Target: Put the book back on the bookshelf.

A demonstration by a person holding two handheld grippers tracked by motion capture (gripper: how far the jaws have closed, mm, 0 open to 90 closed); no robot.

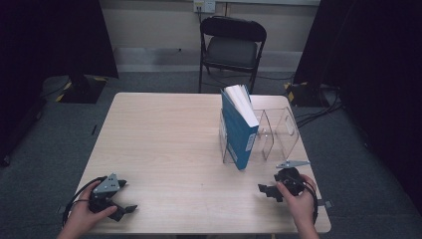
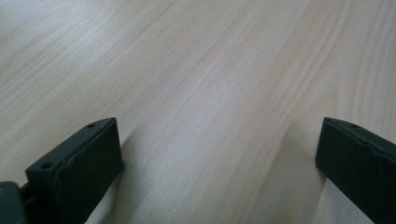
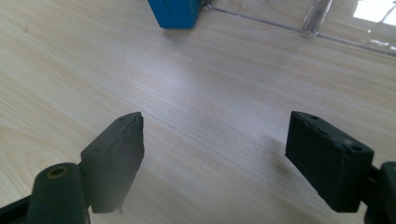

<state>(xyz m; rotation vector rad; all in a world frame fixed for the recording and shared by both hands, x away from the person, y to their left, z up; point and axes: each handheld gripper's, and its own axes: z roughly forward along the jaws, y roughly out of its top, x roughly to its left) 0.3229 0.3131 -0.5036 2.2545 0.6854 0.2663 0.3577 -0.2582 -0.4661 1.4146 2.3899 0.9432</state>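
We rest both tools on the bench (image 1: 164, 144), left tool (image 1: 115, 201) lower left, right tool (image 1: 276, 190) lower right, jaws spread, empty. The blue book (image 1: 239, 128) leans in the clear rack (image 1: 278, 132) right of centre; we'd likely approach its spine squarely

Blue book (image 1: 239, 130) upright in clear rack (image 1: 278, 132).

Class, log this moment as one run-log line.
left tongs: open, empty, near table edge | right tongs: open, empty | blue book: leaning upright in clear rack
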